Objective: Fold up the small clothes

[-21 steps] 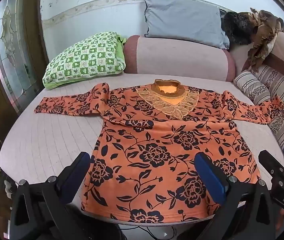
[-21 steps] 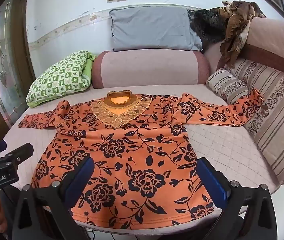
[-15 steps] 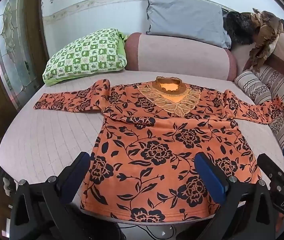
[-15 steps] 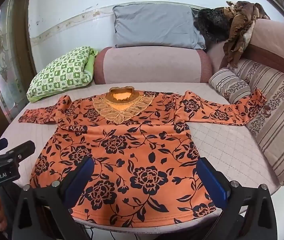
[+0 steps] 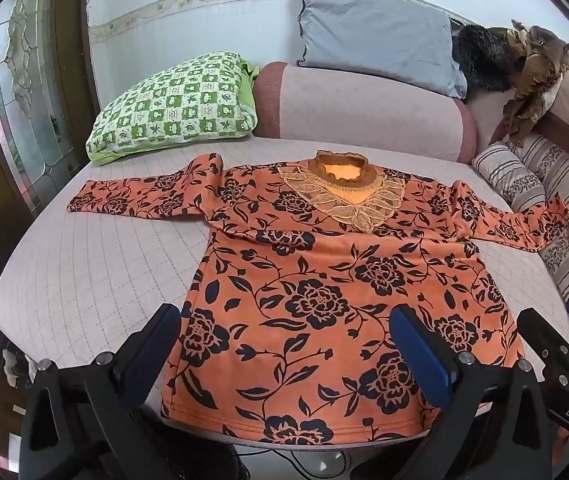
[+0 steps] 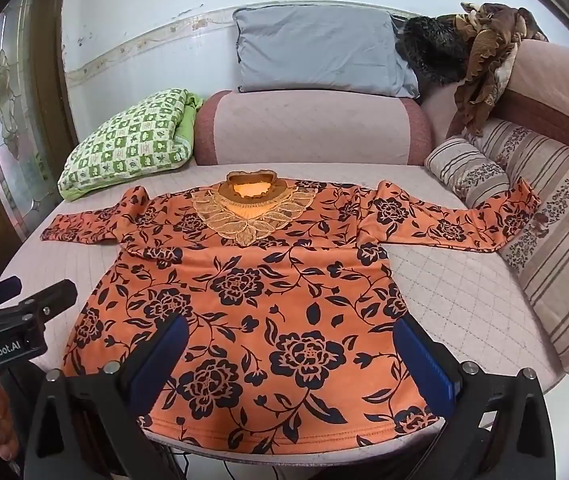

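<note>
An orange long-sleeved top with black flowers and a lace collar [image 5: 324, 292] [image 6: 260, 292] lies flat, face up, on a pink quilted bed, sleeves spread left and right. Its hem hangs at the near edge. My left gripper [image 5: 284, 344] is open and empty above the hem's left half. My right gripper [image 6: 290, 352] is open and empty above the hem's middle. Each gripper shows at the edge of the other's view: the right one [image 5: 564, 360] and the left one [image 6: 16, 312].
A green checked pillow [image 5: 172, 108] lies at the back left. A pink bolster [image 5: 360, 116] and a grey pillow [image 5: 376, 36] stand behind the collar. A striped cushion [image 6: 468, 172] and striped sofa side [image 6: 564, 240] are on the right, under the right sleeve end. A wooden glazed door [image 5: 12, 120] is left.
Both grippers have risen and tilted slightly, so the top sits a little lower in each view. The top has not moved and both grippers stay open.
</note>
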A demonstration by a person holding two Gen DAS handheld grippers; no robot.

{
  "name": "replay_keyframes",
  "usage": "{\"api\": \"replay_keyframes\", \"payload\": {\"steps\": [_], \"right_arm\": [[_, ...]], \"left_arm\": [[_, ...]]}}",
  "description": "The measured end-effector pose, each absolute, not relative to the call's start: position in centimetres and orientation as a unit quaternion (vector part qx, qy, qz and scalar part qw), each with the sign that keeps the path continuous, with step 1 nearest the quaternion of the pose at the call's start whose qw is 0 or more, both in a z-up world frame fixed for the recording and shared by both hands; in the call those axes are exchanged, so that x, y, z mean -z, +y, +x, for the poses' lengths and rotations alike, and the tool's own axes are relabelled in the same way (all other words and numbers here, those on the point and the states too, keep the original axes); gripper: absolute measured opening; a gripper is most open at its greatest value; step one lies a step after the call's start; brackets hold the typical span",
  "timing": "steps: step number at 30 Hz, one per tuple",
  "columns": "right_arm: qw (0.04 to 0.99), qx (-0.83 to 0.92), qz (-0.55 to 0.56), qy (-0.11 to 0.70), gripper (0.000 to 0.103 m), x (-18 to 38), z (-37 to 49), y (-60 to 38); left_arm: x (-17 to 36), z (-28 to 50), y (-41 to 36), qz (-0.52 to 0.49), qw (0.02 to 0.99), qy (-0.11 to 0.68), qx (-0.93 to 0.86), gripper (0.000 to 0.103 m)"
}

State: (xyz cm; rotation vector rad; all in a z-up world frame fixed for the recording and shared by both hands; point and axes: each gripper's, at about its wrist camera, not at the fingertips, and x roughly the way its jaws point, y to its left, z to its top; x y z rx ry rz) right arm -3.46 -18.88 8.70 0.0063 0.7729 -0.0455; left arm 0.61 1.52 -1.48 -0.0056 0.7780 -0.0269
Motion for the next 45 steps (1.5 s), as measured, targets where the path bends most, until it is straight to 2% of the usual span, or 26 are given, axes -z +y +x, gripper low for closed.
{"api": "replay_keyframes", "payload": {"steps": [45], "right_arm": [[0.933,0.026,0.006,0.359,0.103,-9.61,-3.43,-18.87]], "left_arm": [[1.7,0.35,1.79,-0.007,0.924,0.382,0.014,0.103]]}}
